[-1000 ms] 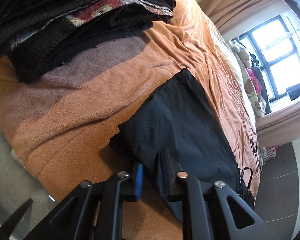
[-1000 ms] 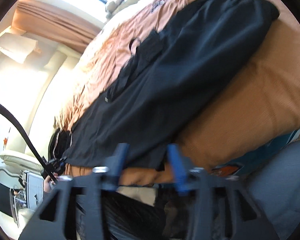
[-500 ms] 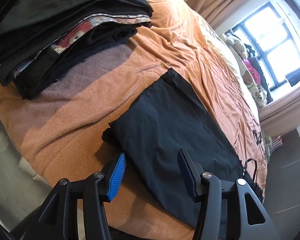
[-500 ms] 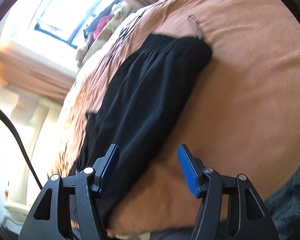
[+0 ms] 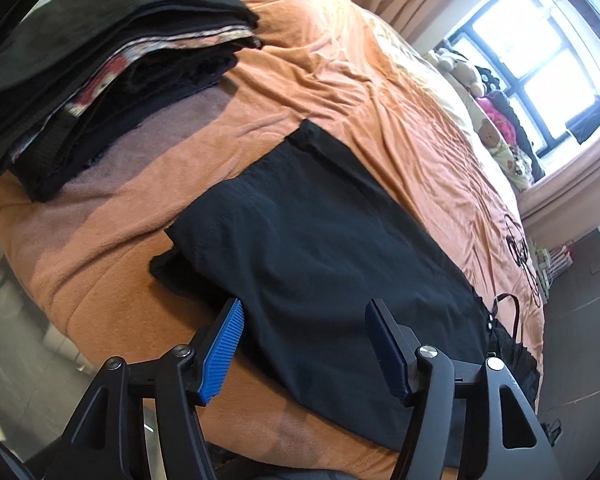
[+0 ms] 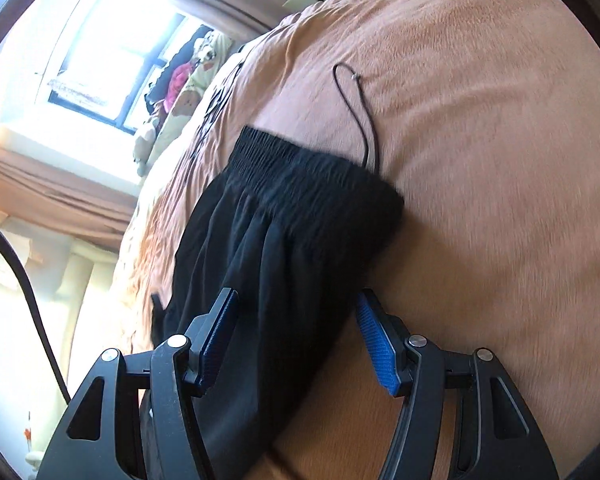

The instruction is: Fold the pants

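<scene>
1. A pair of black lightweight fabric pants [image 5: 324, 248] is lying flat and lengthwise on a bed covered with an orange fleece blanket [image 5: 340, 80], close to the blanket's near edge.
2. The left gripper [image 5: 304, 344] is hovering over the leg end of the pants with its blue-padded fingers [image 5: 222, 350] spread wide, gripping nothing.
3. The right gripper [image 6: 296, 340] is hanging over the waist end, its fingers [image 6: 376, 344] likewise spread apart and holding nothing; black cloth is showing between them.
4. The gathered elastic waistband [image 6: 300, 164] is lying crumpled on the blanket, with a thin black drawstring [image 6: 360, 116] looping out from it onto the orange fleece.
5. A stack of folded dark clothes with one red-and-white patterned layer [image 5: 100, 64] is sitting on the blanket well apart from the pants, toward the far corner in the left wrist view.
6. Plush toys [image 5: 492, 132] are lining the bed's far side beneath a bright dark-framed window [image 5: 540, 60] with tan curtains.
</scene>
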`<state>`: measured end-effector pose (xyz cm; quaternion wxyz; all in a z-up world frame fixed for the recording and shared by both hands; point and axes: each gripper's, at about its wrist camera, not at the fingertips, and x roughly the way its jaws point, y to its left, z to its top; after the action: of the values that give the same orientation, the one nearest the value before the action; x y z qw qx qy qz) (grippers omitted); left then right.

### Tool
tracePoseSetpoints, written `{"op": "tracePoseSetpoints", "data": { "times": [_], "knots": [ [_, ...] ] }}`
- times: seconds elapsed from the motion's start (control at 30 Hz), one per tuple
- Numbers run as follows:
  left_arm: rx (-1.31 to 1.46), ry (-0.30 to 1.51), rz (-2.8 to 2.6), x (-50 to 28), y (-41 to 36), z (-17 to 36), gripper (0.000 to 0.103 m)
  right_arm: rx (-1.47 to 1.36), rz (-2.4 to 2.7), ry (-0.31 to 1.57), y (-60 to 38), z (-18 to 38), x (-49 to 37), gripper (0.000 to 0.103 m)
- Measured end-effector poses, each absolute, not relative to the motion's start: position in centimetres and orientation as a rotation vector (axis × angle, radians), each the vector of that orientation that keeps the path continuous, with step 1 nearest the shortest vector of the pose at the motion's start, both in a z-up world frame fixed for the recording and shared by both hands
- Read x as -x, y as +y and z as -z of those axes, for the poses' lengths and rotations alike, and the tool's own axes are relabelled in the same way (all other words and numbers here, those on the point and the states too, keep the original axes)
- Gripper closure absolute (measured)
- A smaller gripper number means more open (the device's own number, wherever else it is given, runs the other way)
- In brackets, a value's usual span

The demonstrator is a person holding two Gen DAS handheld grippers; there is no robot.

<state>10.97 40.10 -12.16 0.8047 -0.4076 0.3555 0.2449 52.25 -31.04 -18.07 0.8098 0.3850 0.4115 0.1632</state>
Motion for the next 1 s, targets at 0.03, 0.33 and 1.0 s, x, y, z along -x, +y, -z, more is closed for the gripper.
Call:
{"op": "tracePoseSetpoints", "data": {
  "times": [0.03,0.33,1.0],
  "knots": [
    [0.872,0.761,-0.525,-11.2,39.9,12.0,0.035,-0.815,-0.338,0.875,-31.4,18.1,-52.2,0.044],
    [0.842,0.763,-0.492,-12.6,38.1,11.7,0.035,-0.771,-0.265,0.850,-32.5,16.4,-49.5,0.084],
    [0.817,0.755,-0.434,-12.7,36.5,11.6,0.035,-0.781,-0.173,0.878,-33.1,14.1,-42.1,0.076]
  ]
}}
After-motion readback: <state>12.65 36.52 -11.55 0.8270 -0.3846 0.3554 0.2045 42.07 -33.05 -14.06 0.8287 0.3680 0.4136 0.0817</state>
